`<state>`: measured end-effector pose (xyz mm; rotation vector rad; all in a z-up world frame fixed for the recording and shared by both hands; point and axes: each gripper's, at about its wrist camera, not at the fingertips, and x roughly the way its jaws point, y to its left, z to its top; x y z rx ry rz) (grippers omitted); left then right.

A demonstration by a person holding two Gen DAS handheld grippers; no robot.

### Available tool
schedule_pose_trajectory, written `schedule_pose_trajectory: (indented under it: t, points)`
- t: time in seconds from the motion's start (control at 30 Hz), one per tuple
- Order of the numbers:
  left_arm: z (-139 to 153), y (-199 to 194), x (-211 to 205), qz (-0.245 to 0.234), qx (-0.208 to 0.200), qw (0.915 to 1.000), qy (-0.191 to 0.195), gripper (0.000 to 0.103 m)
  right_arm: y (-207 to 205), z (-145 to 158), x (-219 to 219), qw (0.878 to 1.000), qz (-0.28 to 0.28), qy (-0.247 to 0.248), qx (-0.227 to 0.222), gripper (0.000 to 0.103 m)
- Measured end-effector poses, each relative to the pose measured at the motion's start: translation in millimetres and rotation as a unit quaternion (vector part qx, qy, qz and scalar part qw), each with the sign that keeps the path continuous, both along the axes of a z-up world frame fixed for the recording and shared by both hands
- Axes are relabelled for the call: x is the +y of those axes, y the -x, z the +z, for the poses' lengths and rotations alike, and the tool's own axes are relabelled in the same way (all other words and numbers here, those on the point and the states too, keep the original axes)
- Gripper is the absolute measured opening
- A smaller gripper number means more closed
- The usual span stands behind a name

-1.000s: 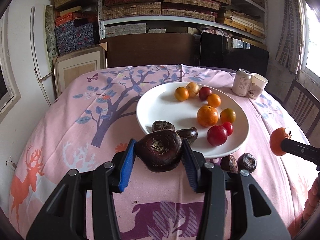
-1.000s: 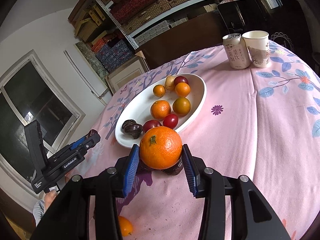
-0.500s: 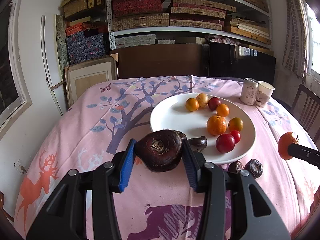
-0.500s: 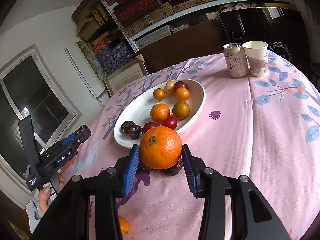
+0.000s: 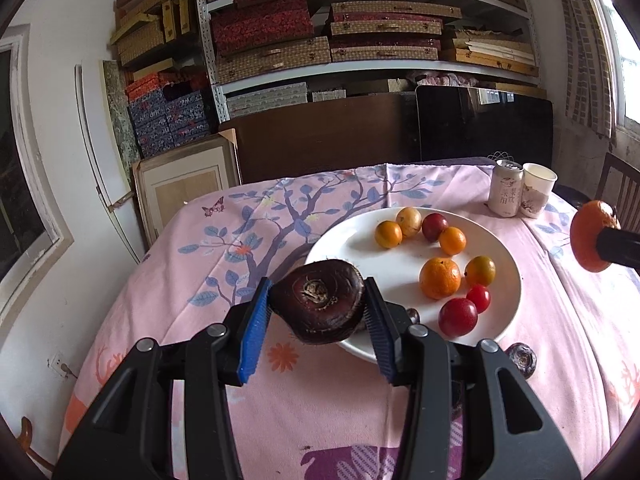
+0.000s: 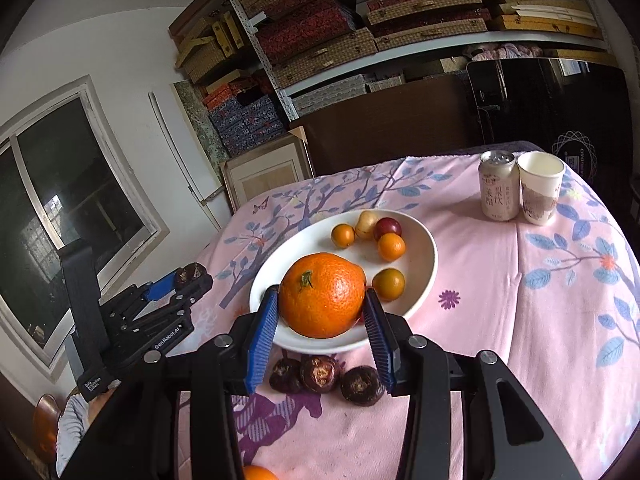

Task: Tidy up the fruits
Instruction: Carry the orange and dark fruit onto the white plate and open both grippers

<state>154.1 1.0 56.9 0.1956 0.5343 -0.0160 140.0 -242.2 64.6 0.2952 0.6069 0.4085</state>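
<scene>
A large dark-brown water chestnut point(image 5: 318, 306), stem scar facing the camera, is clamped betw. blue jaws, raised off the surface just in front of the white plate's point(image 5: 508, 268) near-left rim. A big orange point(image 6: 322, 295), green calyx to upper left, is likewise clamped and held over the plate's near rim. On the plate: a mid-size orange point(image 5: 440, 278) near centre, w/ a green-orange fruit point(image 5: 479, 271) just beside it; two red fruits point(image 5: 458, 317) at the near-right edge; four small fruits point(image 5: 420, 228) (orange, yellow, dark red, orange) grouped at the far side. Three small dark chestnuts point(image 6: 324, 376) lie on the surface just outside the plate's near rim.
</scene>
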Motion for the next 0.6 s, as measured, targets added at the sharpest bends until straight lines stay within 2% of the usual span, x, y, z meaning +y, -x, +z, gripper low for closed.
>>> schedule_pose_trajectory:
  t: [0.17, 0.33, 0.47, 0.6]
  points:
    - [15, -24, -8, -0.005, -0.008, 0.9999, 0.004, 0.045, -23, 16, 9, 1.000, -0.001, -0.004, -0.014, 0.044]
    - [18, -57, -14, -0.012, 0.003, 0.9995, 0.031, 0.045, -57, 16, 22, 1.000, 0.001, -0.003, -0.002, 0.044]
    - [8, -91, -14, -0.018, 0.033, 0.9967, 0.072, 0.045, -85, 5, 37, 1.000, 0.006, 0.022, 0.015, 0.044]
    - [-17, -118, -14, -0.023, 0.066, 0.9944, 0.079, 0.045, -114, -18, 49, 0.998, 0.015, 0.043, 0.043, 0.044]
